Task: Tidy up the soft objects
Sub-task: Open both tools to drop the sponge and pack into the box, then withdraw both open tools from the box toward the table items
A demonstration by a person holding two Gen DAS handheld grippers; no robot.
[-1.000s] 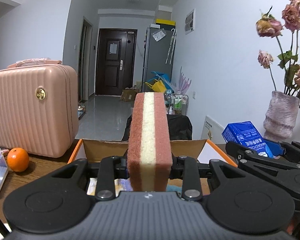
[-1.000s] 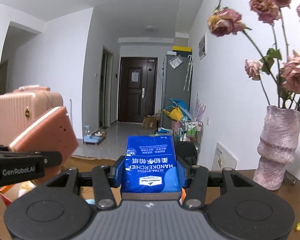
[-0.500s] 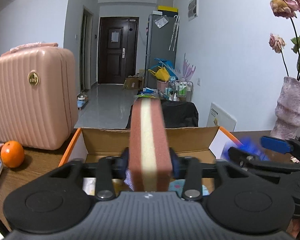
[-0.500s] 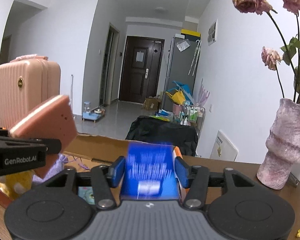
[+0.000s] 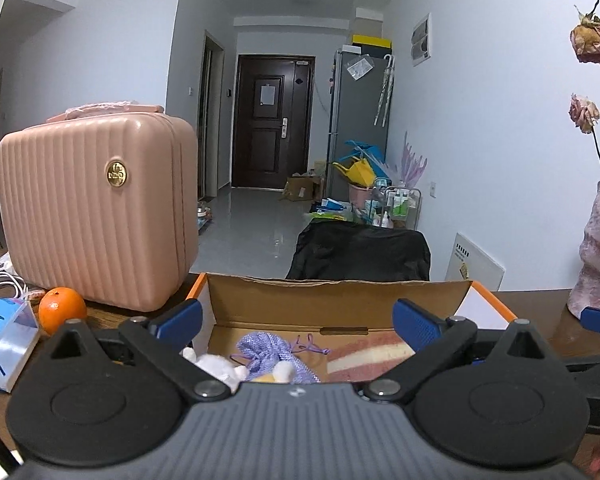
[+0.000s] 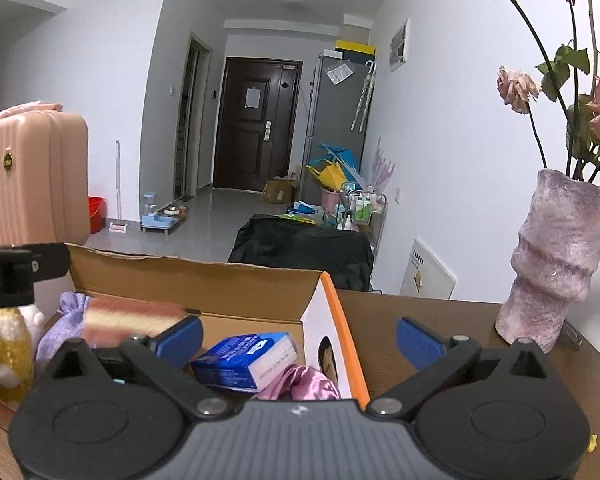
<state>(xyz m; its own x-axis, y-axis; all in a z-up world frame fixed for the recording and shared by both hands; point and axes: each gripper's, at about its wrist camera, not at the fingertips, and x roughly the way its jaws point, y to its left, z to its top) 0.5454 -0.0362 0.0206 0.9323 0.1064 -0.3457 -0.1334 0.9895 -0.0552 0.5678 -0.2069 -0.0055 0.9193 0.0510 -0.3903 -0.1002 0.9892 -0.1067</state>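
Both loads have dropped since a second ago: the left gripper and right gripper now gape, released and empty, hanging above the box, presumably to let things fall in. The sponge lies flat at lower centre of the left view beside a lilac pouch; the tissue pack rests on pink cloth by the box's right wall. Suitcase at left, vase at right

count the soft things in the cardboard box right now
5 visible: sponge by the far wall, tissue pack and pink satin cloth at the right end, lilac pouch mid-box, plush toy left. More may be hidden.
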